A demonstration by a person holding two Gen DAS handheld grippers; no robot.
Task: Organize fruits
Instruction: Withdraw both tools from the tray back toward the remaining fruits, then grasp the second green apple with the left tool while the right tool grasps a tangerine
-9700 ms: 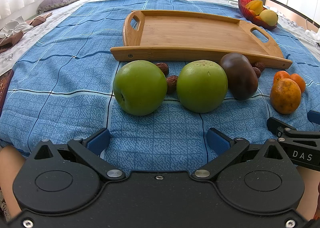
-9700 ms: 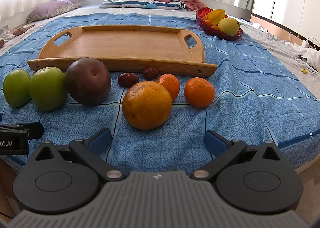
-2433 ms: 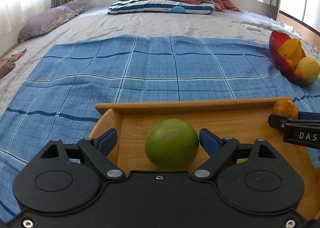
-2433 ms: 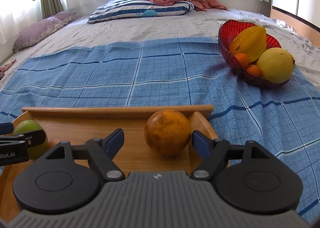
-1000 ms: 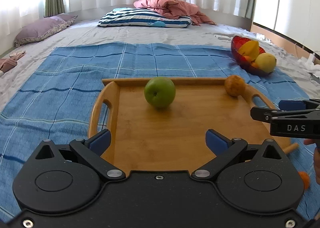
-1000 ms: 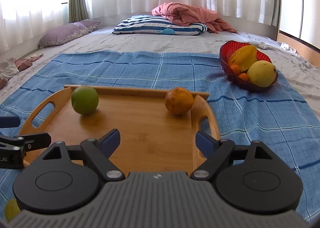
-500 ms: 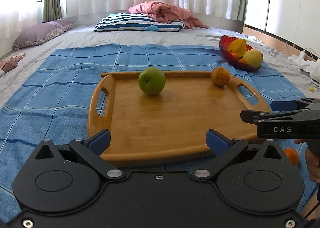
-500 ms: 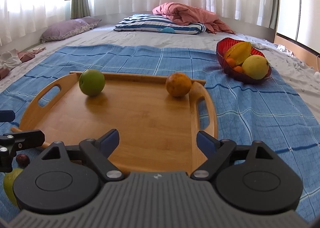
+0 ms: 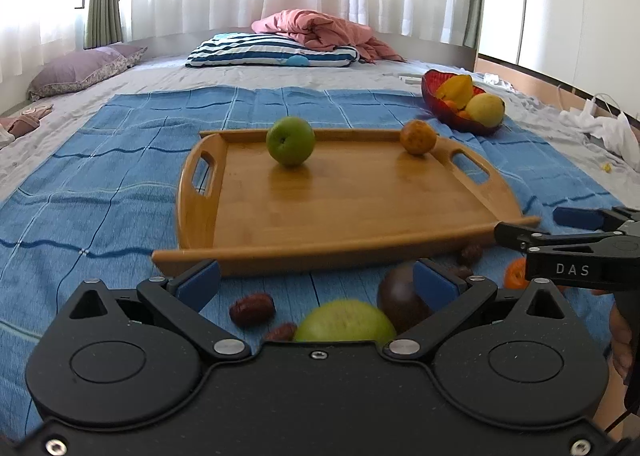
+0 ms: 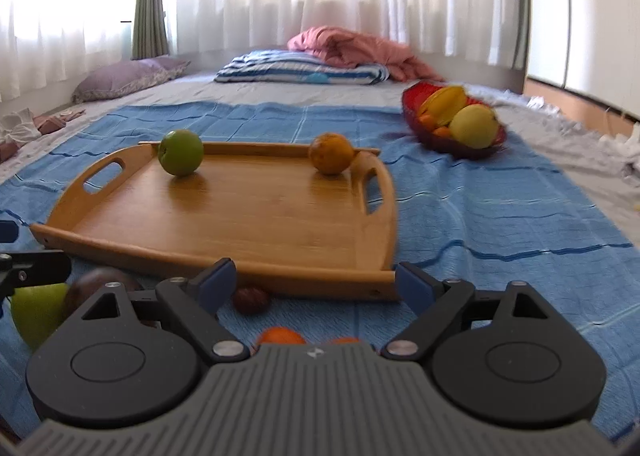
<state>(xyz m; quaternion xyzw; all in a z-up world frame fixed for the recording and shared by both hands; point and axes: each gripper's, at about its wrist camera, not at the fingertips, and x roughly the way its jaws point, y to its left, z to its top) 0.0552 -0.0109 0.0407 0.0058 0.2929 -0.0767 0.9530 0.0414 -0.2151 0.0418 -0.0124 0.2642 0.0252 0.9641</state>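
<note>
A wooden tray [image 9: 344, 208] [image 10: 248, 216] lies on the blue blanket. On its far side sit a green apple [image 9: 290, 140] [image 10: 181, 152] and a large orange [image 9: 418, 137] [image 10: 331, 154]. In front of the tray lie a second green apple [image 9: 346, 321] [image 10: 38, 312], a dark plum [image 9: 400, 298] [image 10: 100, 284], brown dates [image 9: 252, 309] [image 10: 251, 299] and small oranges [image 9: 514, 273] [image 10: 280, 335]. My left gripper [image 9: 316, 280] is open and empty just above the near apple. My right gripper [image 10: 316, 282] is open and empty above the small oranges.
A red bowl [image 9: 436, 104] [image 10: 412, 104] of fruit stands at the far right on the bed. Pillows [image 9: 272, 50] and a pink quilt [image 9: 320, 30] lie at the back. The blue blanket [image 9: 100, 176] covers the bed around the tray.
Both grippers have pulled back from the tray toward the near edge, open and empty. The loose fruits in front of the tray have come into view beneath them.
</note>
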